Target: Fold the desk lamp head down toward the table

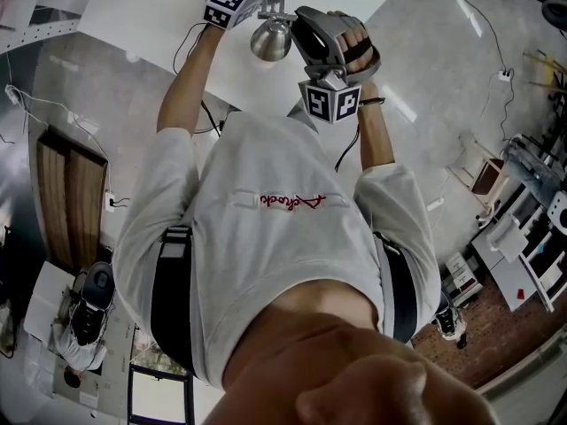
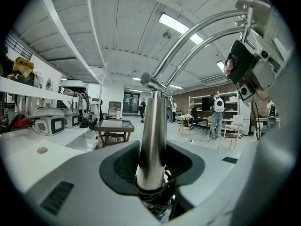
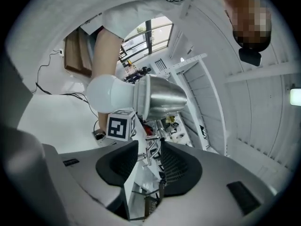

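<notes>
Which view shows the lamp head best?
Right gripper view: the lamp head sits large near the centre, steel shade and white bulb clear. Head view shows it small, near the top edge. Left gripper view shows only the pole and curved arms.
</notes>
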`<state>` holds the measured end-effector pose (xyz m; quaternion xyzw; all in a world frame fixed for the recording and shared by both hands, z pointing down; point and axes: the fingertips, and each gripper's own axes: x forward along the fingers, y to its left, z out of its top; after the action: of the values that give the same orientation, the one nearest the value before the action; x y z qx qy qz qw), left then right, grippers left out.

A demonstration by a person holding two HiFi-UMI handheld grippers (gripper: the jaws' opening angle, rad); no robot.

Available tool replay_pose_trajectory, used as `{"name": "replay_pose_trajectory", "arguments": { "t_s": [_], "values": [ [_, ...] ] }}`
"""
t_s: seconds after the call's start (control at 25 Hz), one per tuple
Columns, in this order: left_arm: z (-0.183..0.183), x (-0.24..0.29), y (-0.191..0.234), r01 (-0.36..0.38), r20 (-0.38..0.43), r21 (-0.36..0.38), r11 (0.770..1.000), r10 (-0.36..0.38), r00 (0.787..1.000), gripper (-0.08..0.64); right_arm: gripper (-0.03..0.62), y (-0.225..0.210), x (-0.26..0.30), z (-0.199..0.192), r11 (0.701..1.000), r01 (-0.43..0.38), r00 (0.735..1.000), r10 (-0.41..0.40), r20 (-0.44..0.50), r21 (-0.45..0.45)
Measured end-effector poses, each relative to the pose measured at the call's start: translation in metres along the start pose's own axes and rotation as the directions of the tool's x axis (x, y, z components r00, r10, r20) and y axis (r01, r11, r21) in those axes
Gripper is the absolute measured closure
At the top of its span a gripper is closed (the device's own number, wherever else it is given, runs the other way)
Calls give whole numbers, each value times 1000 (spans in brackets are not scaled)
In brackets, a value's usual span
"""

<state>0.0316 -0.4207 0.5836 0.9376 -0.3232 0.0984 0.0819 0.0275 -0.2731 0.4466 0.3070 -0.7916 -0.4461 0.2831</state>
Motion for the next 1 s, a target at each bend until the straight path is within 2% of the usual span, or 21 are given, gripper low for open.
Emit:
{"name": "replay_pose_trajectory", "arguments": {
  "t_s": [0.2, 0.48, 0.56, 1.0],
  "values": [
    [-3, 0, -1, 1, -5, 0, 1000, -1, 1000, 382, 440, -5, 9, 3, 999, 1, 1000, 0, 13, -50],
    [-5, 1, 1, 2, -11, -3, 1000, -2, 1000, 382, 437, -8, 30, 19, 990, 0, 996, 12, 84, -138],
    [-4, 1, 1, 0, -5, -6, 1000, 0, 1000, 382, 480, -8, 32, 21, 984, 25, 996, -9, 93, -175],
    [0, 2, -2, 13, 6, -16, 1000, -13, 1000, 382, 503, -11, 29, 23, 979, 113, 985, -87, 152, -170]
  ]
}}
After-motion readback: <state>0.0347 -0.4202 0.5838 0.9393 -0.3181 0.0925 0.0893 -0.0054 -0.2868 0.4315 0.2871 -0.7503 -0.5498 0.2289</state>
